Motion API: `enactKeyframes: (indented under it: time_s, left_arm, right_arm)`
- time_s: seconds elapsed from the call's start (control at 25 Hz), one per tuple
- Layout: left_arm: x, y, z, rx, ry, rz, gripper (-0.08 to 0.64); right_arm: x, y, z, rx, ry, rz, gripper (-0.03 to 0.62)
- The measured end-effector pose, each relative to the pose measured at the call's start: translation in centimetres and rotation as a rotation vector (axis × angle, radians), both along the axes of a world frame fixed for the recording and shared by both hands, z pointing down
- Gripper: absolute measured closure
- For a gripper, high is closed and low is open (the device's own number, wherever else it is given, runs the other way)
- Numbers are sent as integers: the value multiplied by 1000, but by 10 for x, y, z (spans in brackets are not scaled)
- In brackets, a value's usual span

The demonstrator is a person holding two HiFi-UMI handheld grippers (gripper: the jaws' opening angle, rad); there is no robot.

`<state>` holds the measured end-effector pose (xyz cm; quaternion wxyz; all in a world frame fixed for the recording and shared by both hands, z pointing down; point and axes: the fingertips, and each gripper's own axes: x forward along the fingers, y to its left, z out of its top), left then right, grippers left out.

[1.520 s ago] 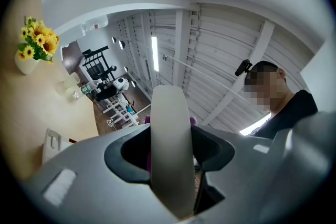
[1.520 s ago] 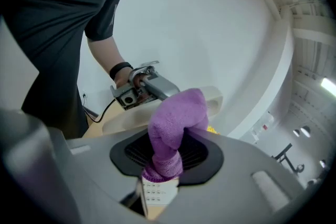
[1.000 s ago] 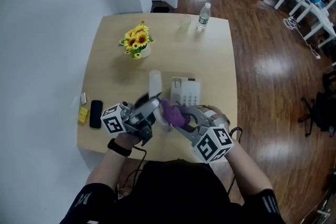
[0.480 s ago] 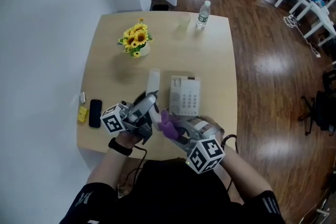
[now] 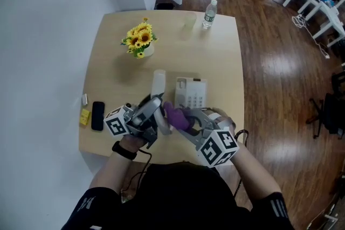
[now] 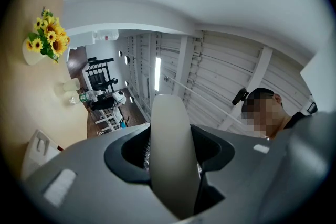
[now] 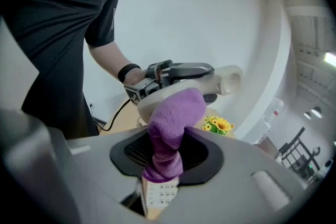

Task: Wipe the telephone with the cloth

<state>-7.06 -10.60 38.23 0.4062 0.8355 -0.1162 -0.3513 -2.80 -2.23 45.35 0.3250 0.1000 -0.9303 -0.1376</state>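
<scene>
- Left gripper (image 5: pixel 155 116): jaws clamped on the cream telephone handset (image 5: pixel 158 82). In the left gripper view the handset (image 6: pixel 169 149) fills the gap between the jaws and runs straight out ahead.
- Handset is lifted off the telephone base (image 5: pixel 190 93). The base sits flat on the table (image 5: pixel 215 56), just to the right of the handset.
- Right gripper (image 5: pixel 186 120): jaws closed on a purple cloth (image 5: pixel 177 115), which bunches out in front of them.
- Right gripper view: the cloth (image 7: pixel 170 131) has its rounded top lying against the underside of the handset (image 7: pixel 210 80). The base keypad (image 7: pixel 160 194) shows below the jaws; the key print is too small to read.
- Marker cubes, left (image 5: pixel 116 122) and right (image 5: pixel 220 148), carry black-and-white square patterns.
- Far edge of the table: a water bottle (image 5: pixel 208 14) whose label is unreadable, with a clear cup (image 5: pixel 189 21) beside it.
- A pot of sunflowers (image 5: pixel 141 43) stands at far left.
- Left edge: a black device (image 5: pixel 97 116) with a yellow block (image 5: pixel 85 117) just beside it; any print on them is too small to tell.
</scene>
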Motion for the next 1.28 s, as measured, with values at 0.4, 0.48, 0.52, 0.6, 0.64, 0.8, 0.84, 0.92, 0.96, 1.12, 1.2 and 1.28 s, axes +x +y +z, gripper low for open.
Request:
enactKeyframes:
  time_s: [0.4,0.48,0.52,0.6,0.64,0.8,0.84,0.92,0.96,1.12,1.2,1.28]
  left_arm:
    - [1,1,11,-26,-40,-5,342]
    - [4,3,17,-38,-46,-2,342]
    - [4,4,20,-42,-52,-2,342]
    - [4,3,23,-47,-65,-4,342]
    - [4,2,23,-48,-69,-7,342]
    - [1,0,25,-54,-100,-25,342]
    - [1,0,28,-56,-123,-29,342]
    - [-1,2,36,-65,-184,-34,342]
    - [-3,4,41,-69,-214,-35,342]
    - [-11,15,57,-82,-283,-36,342]
    - [-15,19,61,-93,-297,-40,342]
    - [-18,23,64,-100,-307,-42,342]
  right_arm:
    - [-14,36,24,31,101,-93,466]
    - [-11,44,30,13,101,-99,466]
    - [-10,48,33,3,102,-107,466]
    - [-8,58,40,-31,104,-136,466]
    - [-7,64,45,-56,100,-149,466]
    - [5,61,66,-155,47,-101,466]
    - [10,52,74,-166,41,-65,466]
    - [21,27,96,-176,58,22,465]
    - [26,11,107,-176,75,69,465]
    - [45,-62,141,-161,157,240,465]
    - [48,-96,151,-141,204,286,465]
    - [47,-124,163,-111,268,292,465]
